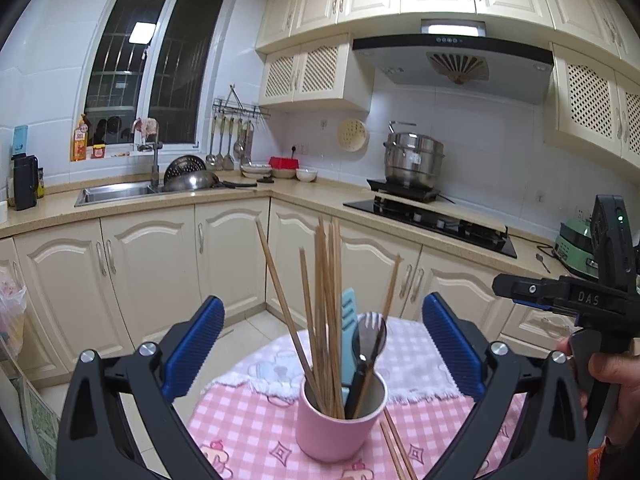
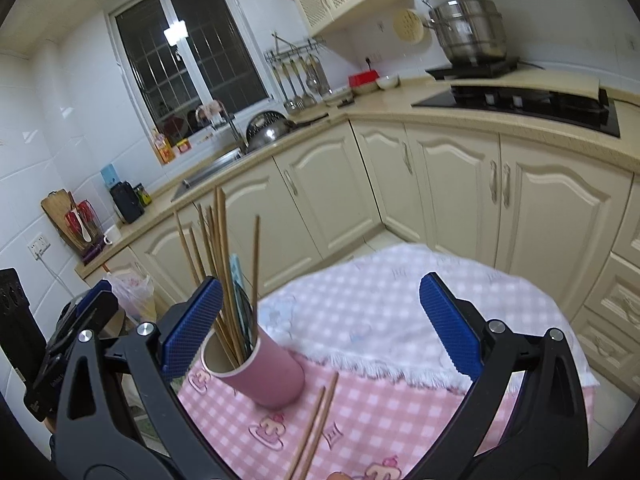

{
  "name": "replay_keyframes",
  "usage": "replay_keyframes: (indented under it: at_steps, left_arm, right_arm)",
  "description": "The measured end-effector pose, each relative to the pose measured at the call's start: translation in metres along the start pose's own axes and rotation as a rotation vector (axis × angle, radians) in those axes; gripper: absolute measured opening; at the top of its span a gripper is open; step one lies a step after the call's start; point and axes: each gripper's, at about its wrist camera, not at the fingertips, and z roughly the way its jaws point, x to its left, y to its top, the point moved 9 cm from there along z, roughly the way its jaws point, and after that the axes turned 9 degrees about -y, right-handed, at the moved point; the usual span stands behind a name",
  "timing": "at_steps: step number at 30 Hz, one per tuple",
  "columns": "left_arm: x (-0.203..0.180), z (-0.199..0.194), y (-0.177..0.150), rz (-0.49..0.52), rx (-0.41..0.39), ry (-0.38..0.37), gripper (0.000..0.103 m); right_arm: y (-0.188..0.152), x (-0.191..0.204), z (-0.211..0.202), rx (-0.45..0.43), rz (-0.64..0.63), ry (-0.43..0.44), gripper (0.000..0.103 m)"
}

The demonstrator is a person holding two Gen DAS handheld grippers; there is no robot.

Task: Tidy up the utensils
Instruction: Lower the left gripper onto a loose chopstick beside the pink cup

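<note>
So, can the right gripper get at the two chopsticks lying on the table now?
Probably yes. The right gripper is open and empty, and the loose chopsticks lie bare on the checked cloth just before it. The pink cup stands to their side, not across the way.

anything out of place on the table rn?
Yes: a pair of chopsticks lies loose on the pink checked tablecloth beside the pink cup, while the other chopsticks, a spork and a light blue utensil stand inside it. Nothing looks spilled or damaged.

Round table (image 2: 532, 312) in pink checked cloth, pink cup (image 1: 340, 424) upright, loose chopsticks (image 2: 316, 420) beside it
</note>
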Motion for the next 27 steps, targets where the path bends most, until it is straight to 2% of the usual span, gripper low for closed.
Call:
replay_keyframes:
  at_steps: [12,27]
  left_arm:
    - [-0.020,0.011,-0.046,0.025,0.131,-0.020,0.097]
    - [-0.044,0.049,-0.162,0.063,0.488,-0.042,0.097]
  right_arm:
    - [-0.040,-0.019,0.011,0.116,0.011,-0.030,0.097]
    - [-0.080,-0.049,0.026,0.241,0.045,-0.074,0.097]
